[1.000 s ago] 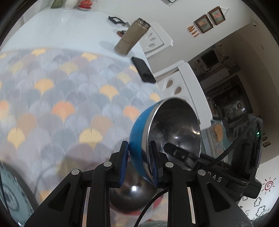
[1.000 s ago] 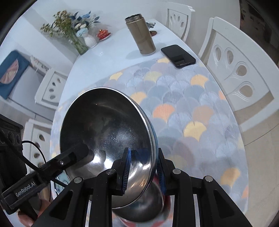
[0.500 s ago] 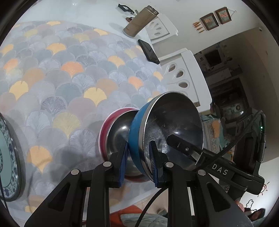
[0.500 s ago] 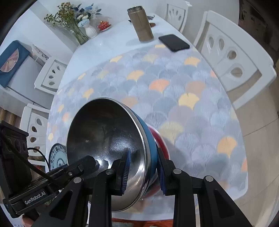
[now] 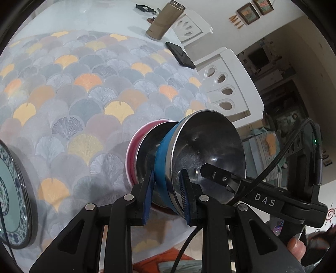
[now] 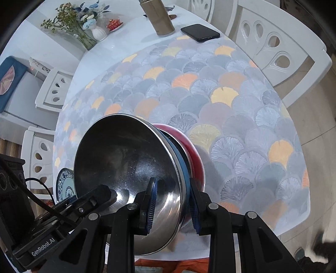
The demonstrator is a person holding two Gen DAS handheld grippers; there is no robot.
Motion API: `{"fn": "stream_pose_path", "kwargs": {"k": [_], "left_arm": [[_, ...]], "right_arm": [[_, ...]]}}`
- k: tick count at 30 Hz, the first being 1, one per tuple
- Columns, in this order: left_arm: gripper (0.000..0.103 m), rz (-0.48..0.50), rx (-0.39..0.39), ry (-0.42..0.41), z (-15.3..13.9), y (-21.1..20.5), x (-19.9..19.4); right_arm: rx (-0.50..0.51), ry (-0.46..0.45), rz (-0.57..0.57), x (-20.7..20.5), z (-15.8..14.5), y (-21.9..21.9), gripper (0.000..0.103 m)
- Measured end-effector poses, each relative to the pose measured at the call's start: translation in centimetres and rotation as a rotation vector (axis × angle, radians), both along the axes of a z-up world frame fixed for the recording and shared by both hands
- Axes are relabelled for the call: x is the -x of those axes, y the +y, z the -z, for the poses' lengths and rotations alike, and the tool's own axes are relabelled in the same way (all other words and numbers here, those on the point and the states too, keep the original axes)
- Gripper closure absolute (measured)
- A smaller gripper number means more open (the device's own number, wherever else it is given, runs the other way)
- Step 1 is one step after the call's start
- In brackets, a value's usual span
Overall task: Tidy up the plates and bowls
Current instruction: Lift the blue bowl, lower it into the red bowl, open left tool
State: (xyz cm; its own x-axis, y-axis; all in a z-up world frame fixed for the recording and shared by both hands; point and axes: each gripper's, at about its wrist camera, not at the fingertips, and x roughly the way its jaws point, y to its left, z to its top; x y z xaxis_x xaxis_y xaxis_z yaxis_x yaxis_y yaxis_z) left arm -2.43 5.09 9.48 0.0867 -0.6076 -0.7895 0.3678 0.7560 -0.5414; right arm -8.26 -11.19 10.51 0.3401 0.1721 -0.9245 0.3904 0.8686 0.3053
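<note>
A blue bowl with a steel inside (image 5: 208, 151) (image 6: 130, 159) sits nested in a red bowl (image 5: 136, 145) (image 6: 193, 147) near the table's front edge. My left gripper (image 5: 167, 193) straddles the blue bowl's rim on one side, its jaws slightly spread and no longer pinching. My right gripper (image 6: 172, 203) straddles the opposite rim the same way, one pad inside the bowl and one outside. A blue-and-white patterned plate (image 5: 12, 189) (image 6: 65, 187) lies on the table left of the bowls.
The table carries a scallop-patterned mat (image 5: 84, 88). A tan tumbler (image 5: 161, 21) (image 6: 159, 16) and a black phone (image 5: 180, 54) (image 6: 199, 31) stand at the far side. A flower vase (image 6: 98, 31) is at the back. White chairs (image 5: 229, 88) (image 6: 279, 42) surround the table.
Both grippers lowered the blue bowl into the red bowl. Their jaws have spread slightly around its rim.
</note>
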Motion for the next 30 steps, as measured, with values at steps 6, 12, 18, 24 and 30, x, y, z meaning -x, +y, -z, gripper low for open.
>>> {"fn": "stream_pose_path", "kwargs": {"k": [6, 12, 18, 24, 30], "left_arm": [[0.082, 0.021, -0.048, -0.033, 0.3, -0.7, -0.3], [0.079, 0.010, -0.062, -0.060, 0.1, -0.5, -0.9], [0.077, -0.001, -0.035, -0.063, -0.3, 0.2, -1.0], [0.077, -0.014, -0.034, -0.030, 0.6, 0.5, -0.9], [0.077, -0.042, -0.027, -0.003, 1.4, 1.2, -1.2]], "right_arm": [[0.014, -0.001, 0.022, 0.0, 0.0, -0.3, 0.074], [0.017, -0.019, 0.035, 0.0, 0.0, -0.8, 0.075], [0.020, -0.039, 0.043, 0.1, -0.3, -1.2, 0.074], [-0.008, -0.032, 0.066, 0.7, 0.4, -2.3, 0.074], [-0.025, -0.038, 0.077, 0.5, 0.3, -2.7, 0.074]]}}
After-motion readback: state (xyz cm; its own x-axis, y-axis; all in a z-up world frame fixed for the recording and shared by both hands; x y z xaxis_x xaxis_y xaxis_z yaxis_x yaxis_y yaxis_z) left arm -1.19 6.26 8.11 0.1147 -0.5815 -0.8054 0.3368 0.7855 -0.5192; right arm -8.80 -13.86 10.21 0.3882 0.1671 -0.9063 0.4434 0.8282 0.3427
